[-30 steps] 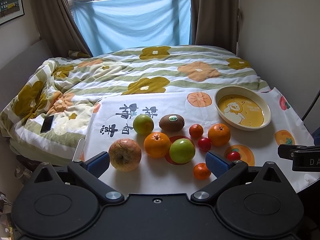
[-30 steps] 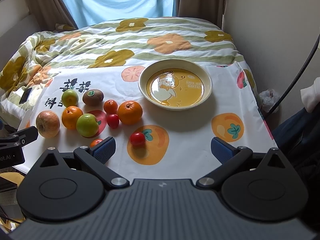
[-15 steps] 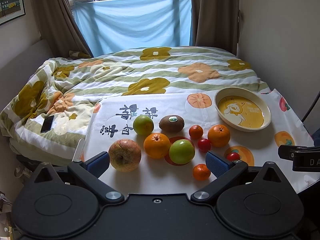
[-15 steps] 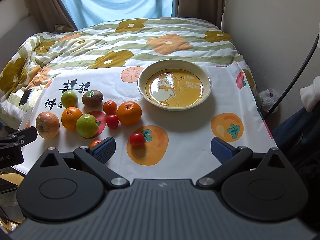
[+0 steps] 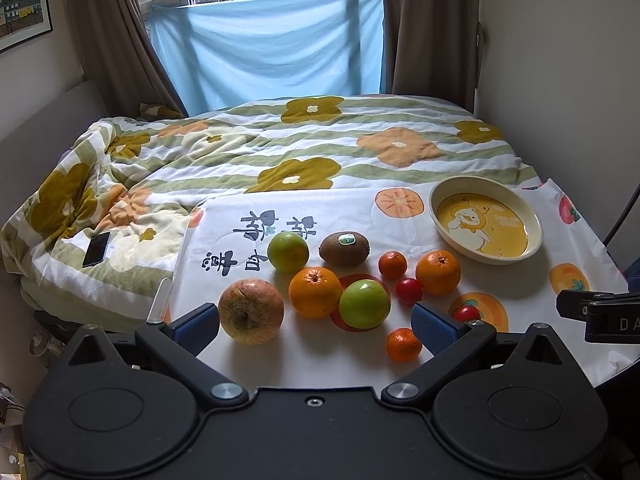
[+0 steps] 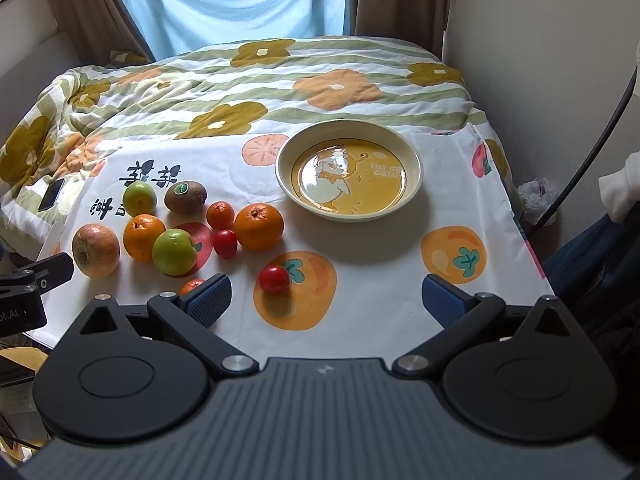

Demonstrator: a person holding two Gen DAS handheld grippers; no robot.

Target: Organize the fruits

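A phone (image 5: 96,249) lies on the flowered quilt (image 5: 280,148) at the far left, beside the white printed cloth (image 6: 380,280) that carries all the fruit. The left gripper (image 5: 316,326) hovers at the cloth's near edge with its jaws spread wide and nothing between them; its left fingertip sits just beside the reddish apple (image 5: 251,311), the leftmost fruit. Right of the apple come a large orange (image 5: 315,291) and, farther back, a green citrus (image 5: 288,251), with a stickered kiwi (image 5: 344,249) just right of that. A green apple (image 5: 364,304) touches the large orange on its right, and a small mandarin (image 5: 403,344) lies near and apart, close to the gripper's right fingertip. Farther right sit another small mandarin (image 6: 220,215), a cherry tomato (image 6: 225,243) and a second orange (image 6: 258,226), clustered closely. A second cherry tomato (image 6: 274,279) rests alone on a printed persimmon. The right gripper (image 6: 326,300) is likewise spread wide and holds nothing, this tomato lying just ahead between its fingers. To the far right stands the yellow duck plate (image 6: 414,160), holding no fruit.
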